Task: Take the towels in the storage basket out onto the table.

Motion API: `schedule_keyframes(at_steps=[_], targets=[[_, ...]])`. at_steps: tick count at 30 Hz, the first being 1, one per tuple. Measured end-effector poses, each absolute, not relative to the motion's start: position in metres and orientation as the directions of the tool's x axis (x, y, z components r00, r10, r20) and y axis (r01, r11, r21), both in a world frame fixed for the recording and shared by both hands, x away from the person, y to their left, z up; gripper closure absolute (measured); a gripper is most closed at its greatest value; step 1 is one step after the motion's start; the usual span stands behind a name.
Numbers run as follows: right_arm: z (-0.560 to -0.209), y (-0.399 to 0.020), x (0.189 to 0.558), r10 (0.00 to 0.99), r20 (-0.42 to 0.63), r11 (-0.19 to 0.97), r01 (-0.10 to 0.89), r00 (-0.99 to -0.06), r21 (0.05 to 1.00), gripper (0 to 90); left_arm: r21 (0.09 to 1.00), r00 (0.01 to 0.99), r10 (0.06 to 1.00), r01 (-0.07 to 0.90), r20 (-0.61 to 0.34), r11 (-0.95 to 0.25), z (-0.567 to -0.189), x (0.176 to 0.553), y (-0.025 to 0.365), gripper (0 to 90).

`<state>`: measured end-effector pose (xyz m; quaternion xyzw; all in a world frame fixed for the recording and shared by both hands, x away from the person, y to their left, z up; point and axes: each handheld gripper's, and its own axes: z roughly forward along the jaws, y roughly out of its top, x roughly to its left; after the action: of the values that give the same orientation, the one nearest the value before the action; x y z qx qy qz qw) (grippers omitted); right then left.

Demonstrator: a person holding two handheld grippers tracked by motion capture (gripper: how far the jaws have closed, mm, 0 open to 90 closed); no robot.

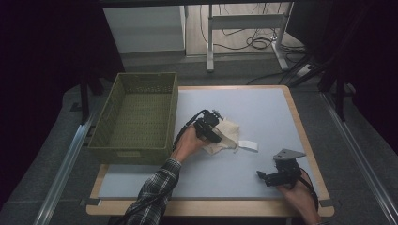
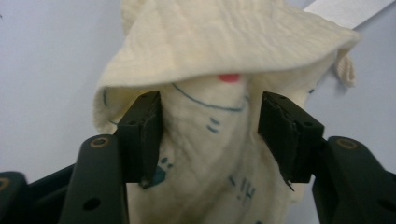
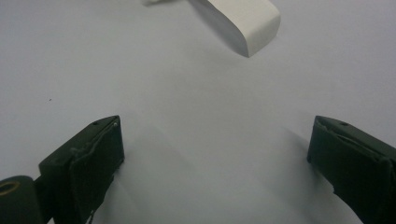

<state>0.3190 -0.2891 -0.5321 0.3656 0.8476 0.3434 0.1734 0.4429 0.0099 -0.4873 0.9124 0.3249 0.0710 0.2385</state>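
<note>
A cream cloth [image 1: 227, 132] with blue printed marks and a small red spot lies crumpled in the middle of the table. A white label strip [image 1: 248, 145] sticks out from its right side. My left gripper [image 1: 217, 137] points down onto the cloth. In the left gripper view the cloth [image 2: 224, 42] bulges between the two jaws, which stand apart, so the left gripper [image 2: 210, 135] is open. My right gripper [image 1: 262, 177] rests near the front right of the table. Its jaws are wide open over bare mat in the right gripper view [image 3: 215, 154], with the label strip [image 3: 243, 21] ahead.
A green woven basket [image 1: 129, 154] stands at the left edge of the table, right beside my left hand. The pale grey mat [image 1: 263, 108] covers the tabletop inside a wooden border. Desk legs and cables lie on the floor beyond the far edge.
</note>
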Motion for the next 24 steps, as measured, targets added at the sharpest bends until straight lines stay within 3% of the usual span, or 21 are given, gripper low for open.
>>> schedule_keyframes(at_steps=[6,12,14,17,24], targets=[[-0.532,-0.289,0.319,0.739,-0.045,0.498,0.501,-0.672,0.708,3.6,0.525,0.775,0.632,0.540,-0.005,-0.658,-0.476,0.431,0.017,31.4],[-0.531,-0.290,0.319,0.740,-0.044,0.498,0.504,-0.671,0.706,5.3,0.541,0.773,0.634,0.528,0.014,-0.655,-0.472,0.419,0.026,34.1],[-0.531,-0.290,0.319,0.749,-0.039,0.484,0.506,-0.661,0.714,10.3,0.544,0.768,0.640,0.529,0.022,-0.652,-0.472,0.416,0.028,36.4],[-0.526,-0.293,0.319,0.743,-0.008,0.469,0.513,-0.669,0.719,25.2,0.542,0.760,0.649,0.533,0.029,-0.649,-0.472,0.411,0.033,38.9],[-0.510,-0.280,0.335,0.693,0.073,0.445,0.505,-0.717,0.740,43.5,0.559,0.739,0.674,0.552,0.015,-0.619,-0.470,0.406,0.036,43.1]])
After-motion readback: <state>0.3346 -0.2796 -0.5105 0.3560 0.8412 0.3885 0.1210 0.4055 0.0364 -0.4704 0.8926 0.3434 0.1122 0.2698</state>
